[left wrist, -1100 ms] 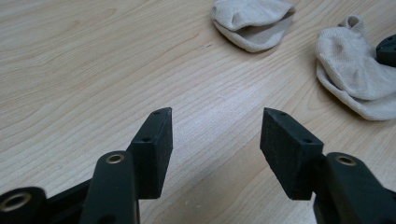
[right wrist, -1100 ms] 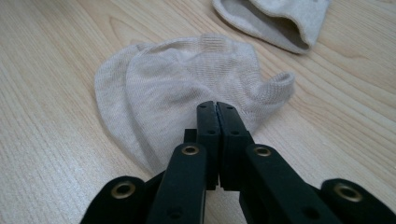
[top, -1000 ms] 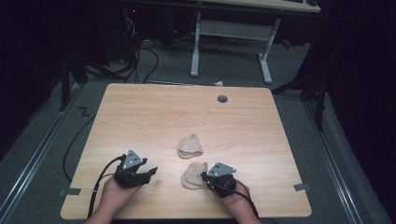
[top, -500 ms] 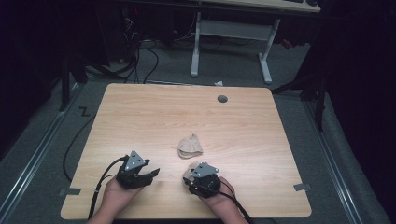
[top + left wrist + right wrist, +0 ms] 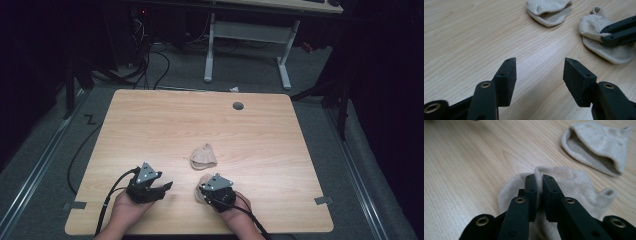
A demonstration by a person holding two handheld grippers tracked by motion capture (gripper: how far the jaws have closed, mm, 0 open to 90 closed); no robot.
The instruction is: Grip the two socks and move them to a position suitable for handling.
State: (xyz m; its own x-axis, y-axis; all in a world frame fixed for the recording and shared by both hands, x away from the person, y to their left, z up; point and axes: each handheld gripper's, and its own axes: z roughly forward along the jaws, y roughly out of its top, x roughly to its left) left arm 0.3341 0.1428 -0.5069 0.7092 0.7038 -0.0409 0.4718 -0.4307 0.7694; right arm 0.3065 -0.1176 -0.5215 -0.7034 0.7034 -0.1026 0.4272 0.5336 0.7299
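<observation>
Two beige ankle socks lie on the wooden table point(image 5: 150, 125). The far sock point(image 5: 202, 156) point(image 5: 599, 142) point(image 5: 549, 11) lies loose near the middle. The near sock point(image 5: 202, 181) point(image 5: 579, 187) point(image 5: 596, 27) is pinched by a fold of cloth between the jaws of my right gripper point(image 5: 206, 192) point(image 5: 539, 192), which is shut on it close to the front edge. The left gripper view shows that gripper point(image 5: 616, 33) clamped on the sock. My left gripper point(image 5: 166, 186) point(image 5: 539, 80) rests to the left, open over bare wood with nothing between its fingers.
A round cable hole point(image 5: 238, 106) sits near the table's far edge. Cables trail from both grippers over the front edge. Behind the table stand a white desk frame point(image 5: 250, 35) and floor cables point(image 5: 150, 55).
My right gripper has moved left along the front of the table, dragging the near sock with it. The left gripper and the far sock have stayed put.
</observation>
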